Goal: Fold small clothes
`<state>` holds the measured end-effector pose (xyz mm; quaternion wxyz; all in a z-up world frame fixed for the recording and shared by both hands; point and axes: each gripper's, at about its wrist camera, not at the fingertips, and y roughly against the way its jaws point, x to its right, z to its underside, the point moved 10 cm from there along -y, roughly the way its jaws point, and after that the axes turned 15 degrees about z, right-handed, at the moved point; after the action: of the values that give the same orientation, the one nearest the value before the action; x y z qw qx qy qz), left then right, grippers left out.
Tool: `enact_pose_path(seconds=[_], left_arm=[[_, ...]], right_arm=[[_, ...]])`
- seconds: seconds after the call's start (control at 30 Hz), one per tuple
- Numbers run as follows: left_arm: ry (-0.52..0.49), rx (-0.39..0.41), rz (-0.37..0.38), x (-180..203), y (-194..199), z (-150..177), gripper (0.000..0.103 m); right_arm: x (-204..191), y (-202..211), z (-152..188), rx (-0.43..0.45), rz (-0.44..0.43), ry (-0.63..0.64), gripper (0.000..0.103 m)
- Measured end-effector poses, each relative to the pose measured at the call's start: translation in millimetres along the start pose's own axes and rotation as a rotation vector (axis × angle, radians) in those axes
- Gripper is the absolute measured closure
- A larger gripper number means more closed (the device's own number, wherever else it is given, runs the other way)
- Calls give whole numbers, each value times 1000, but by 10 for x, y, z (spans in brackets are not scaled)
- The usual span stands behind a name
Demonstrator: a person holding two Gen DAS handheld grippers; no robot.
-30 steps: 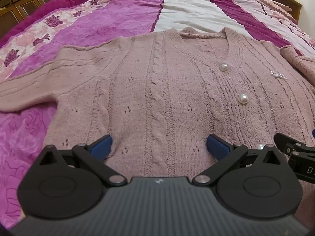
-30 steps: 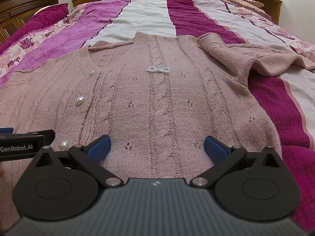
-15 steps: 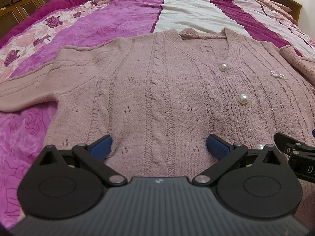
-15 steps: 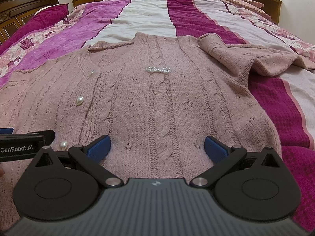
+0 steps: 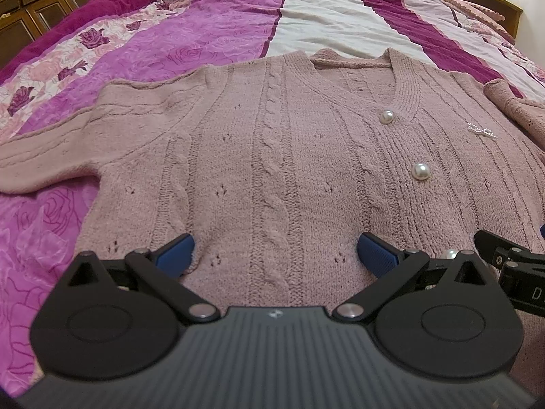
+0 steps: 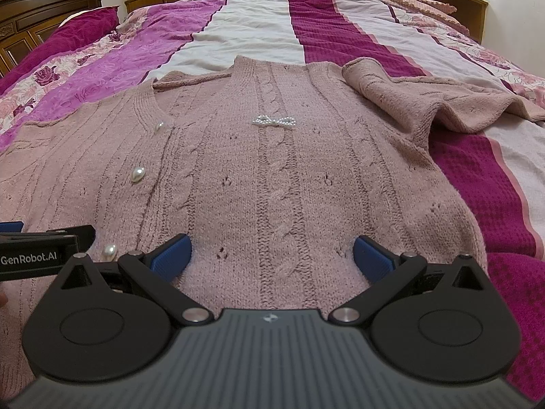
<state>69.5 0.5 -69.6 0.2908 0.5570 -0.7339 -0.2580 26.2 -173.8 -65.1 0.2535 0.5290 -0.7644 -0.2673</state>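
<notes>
We hold our left gripper (image 5: 275, 254) with its blue fingers (image 5: 175, 254) spread wide over the hem of the pink cardigan (image 5: 272, 156), gripping nothing. Our right gripper (image 6: 270, 254) sits just beside it, fingers equally wide and empty, low over the same hem. The cardigan lies flat, front up, on the striped bedspread (image 6: 259, 30), pearl buttons (image 5: 421, 171) fastened, a small bow pin (image 6: 274, 121) on its chest. One sleeve (image 6: 425, 99) lies crumpled at the right; the other (image 5: 41, 156) stretches left.
</notes>
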Motion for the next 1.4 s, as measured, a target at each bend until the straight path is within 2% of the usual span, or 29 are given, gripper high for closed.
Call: enact_pose_path(seconds=[1.4], left_arm=[[5, -12, 4, -4, -4, -21, 0]], right_arm=[[-2, 6, -3, -1, 2, 2, 0]])
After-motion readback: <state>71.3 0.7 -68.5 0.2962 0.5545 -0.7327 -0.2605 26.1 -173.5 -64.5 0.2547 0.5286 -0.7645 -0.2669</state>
